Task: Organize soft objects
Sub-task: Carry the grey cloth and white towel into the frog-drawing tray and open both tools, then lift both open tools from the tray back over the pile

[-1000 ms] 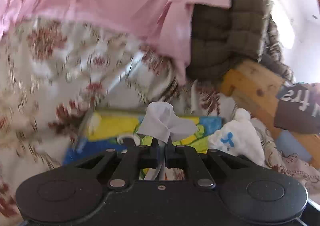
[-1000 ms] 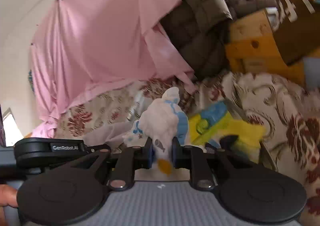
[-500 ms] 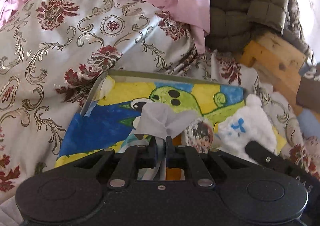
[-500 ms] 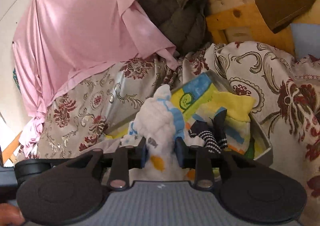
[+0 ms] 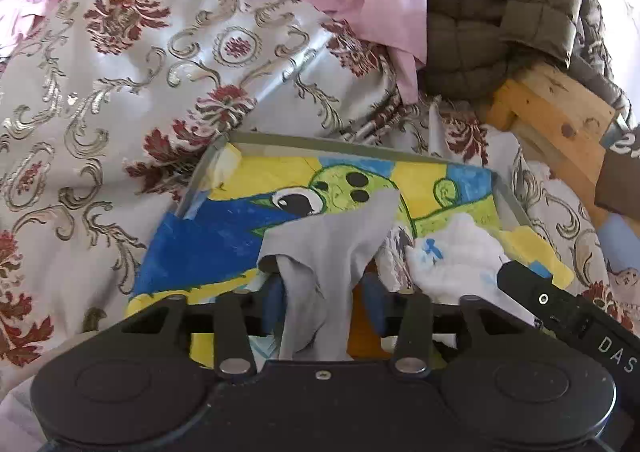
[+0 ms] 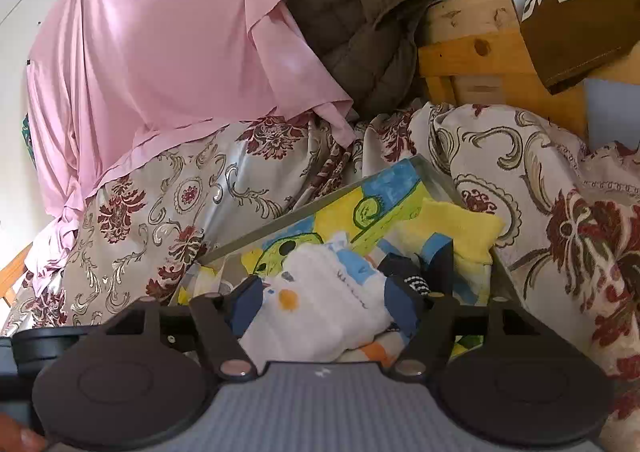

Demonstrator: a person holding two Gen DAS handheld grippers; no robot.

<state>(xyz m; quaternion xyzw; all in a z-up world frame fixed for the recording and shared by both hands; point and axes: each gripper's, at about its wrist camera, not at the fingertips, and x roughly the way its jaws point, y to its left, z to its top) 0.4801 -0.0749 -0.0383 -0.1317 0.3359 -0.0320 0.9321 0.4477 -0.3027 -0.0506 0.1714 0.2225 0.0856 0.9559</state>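
Grey cloth point(image 5: 328, 252) between my left claw point(image 5: 326, 302) fingers, jaws now spread where half a second ago they pinched it; cloth drapes loose over near edge of tray point(image 5: 352, 141), on cartoon-print lining. Right of it, white sock point(image 6: 320, 304) in my right claw point(image 6: 324, 306), jaws likewise parted wider than before, sock slumped toward tray's near right corner beside striped sock point(image 6: 416, 280) and yellow cloth point(image 6: 460, 228). Judgement: both pieces released into tray, next pull both claws clear
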